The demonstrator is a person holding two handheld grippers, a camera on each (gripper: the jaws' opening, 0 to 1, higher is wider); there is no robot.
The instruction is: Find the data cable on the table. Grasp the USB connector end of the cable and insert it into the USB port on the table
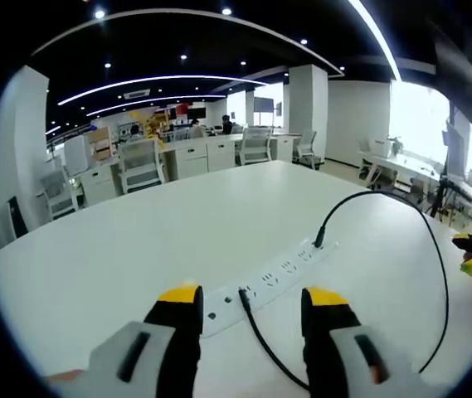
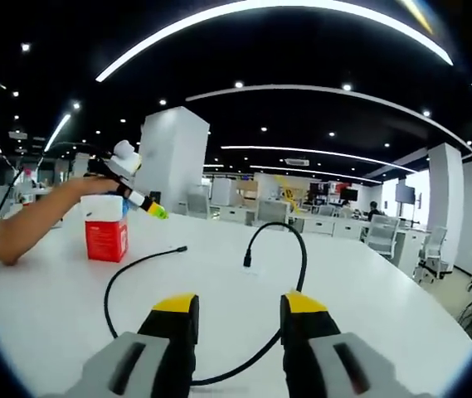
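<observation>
Left gripper point(image 1: 253, 302) jaws wide, empty — over white power strip point(image 1: 260, 282) on white table point(image 1: 136, 249). Right gripper point(image 2: 236, 308) wide, empty — black data cable point(image 2: 128, 274) between jaws, red box point(image 2: 106, 236) beyond.

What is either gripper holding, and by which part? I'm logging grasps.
Nothing: the left gripper and right gripper both stand open, the black cable lying free on the table.
</observation>
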